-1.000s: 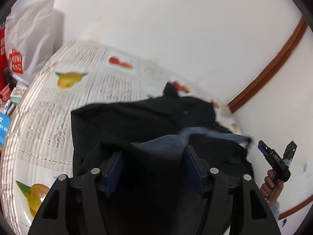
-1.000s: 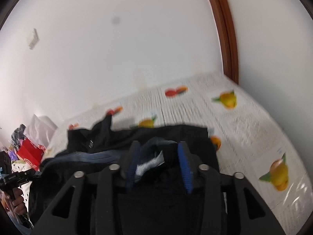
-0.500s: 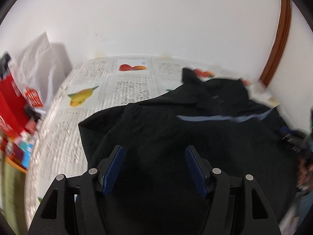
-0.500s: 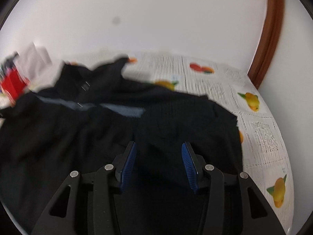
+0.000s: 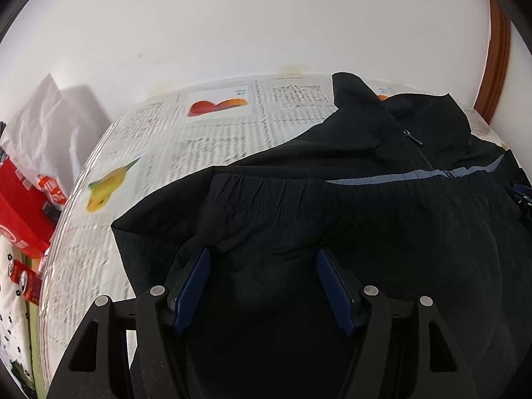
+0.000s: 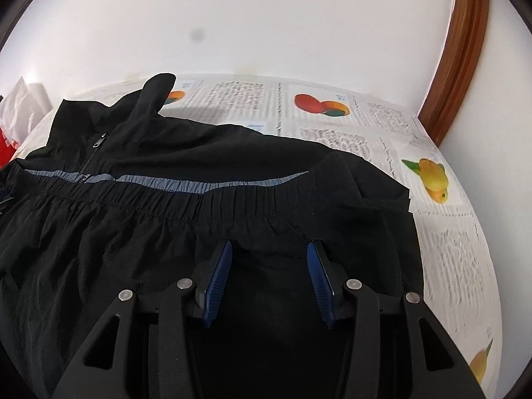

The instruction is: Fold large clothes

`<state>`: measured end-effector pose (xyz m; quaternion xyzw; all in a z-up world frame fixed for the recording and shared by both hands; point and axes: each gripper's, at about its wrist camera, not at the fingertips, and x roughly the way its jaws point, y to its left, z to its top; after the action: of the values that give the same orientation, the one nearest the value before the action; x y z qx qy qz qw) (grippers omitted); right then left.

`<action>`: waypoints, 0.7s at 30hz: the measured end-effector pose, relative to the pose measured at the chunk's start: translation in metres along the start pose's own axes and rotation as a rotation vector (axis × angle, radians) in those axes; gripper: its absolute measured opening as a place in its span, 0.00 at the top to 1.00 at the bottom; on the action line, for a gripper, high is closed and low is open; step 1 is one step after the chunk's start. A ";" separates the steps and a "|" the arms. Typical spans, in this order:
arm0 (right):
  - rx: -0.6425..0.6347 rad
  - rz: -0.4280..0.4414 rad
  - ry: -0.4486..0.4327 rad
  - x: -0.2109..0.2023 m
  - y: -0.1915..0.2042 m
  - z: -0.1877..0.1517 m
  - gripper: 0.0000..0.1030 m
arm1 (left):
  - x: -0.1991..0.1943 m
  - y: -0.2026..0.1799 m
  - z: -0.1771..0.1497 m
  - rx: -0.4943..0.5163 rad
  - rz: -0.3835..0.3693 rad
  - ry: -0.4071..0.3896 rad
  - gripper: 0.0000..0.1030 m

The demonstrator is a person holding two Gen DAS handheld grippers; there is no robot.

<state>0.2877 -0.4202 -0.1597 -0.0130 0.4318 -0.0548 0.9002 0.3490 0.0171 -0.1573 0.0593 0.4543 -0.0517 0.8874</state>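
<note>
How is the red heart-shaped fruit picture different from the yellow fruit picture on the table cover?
In the left tongs' view, the red-and-orange heart-shaped fruit picture is two rounded fruits side by side, while the yellow fruit picture shows one longer, pointed fruit with a green leaf tip. The red one lies farther back by the white wall; the yellow one lies nearer, close to the black zip-up jacket. Both are printed on the newspaper-pattern table cover.

Red box (image 5: 23, 206), white bag (image 5: 43, 133) crowd table's (image 5: 212, 133) left edge.

My two wrist cameras look forward from close above the near hem, sharing the black jacket (image 5: 349, 206) and far wall (image 6: 266, 16).
</note>
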 end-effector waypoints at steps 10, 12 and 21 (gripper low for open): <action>0.009 0.016 0.003 0.030 -0.038 0.022 0.53 | 0.022 -0.033 0.028 -0.001 -0.008 0.002 0.35; 0.012 0.019 0.003 0.035 -0.045 0.025 0.53 | 0.025 -0.040 0.032 -0.001 -0.010 0.001 0.35; 0.049 0.047 -0.012 0.029 -0.060 0.027 0.52 | 0.013 -0.041 0.032 -0.032 -0.062 0.017 0.36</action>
<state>0.3214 -0.4839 -0.1616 0.0187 0.4251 -0.0440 0.9039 0.3764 -0.0287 -0.1513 0.0315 0.4642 -0.0713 0.8823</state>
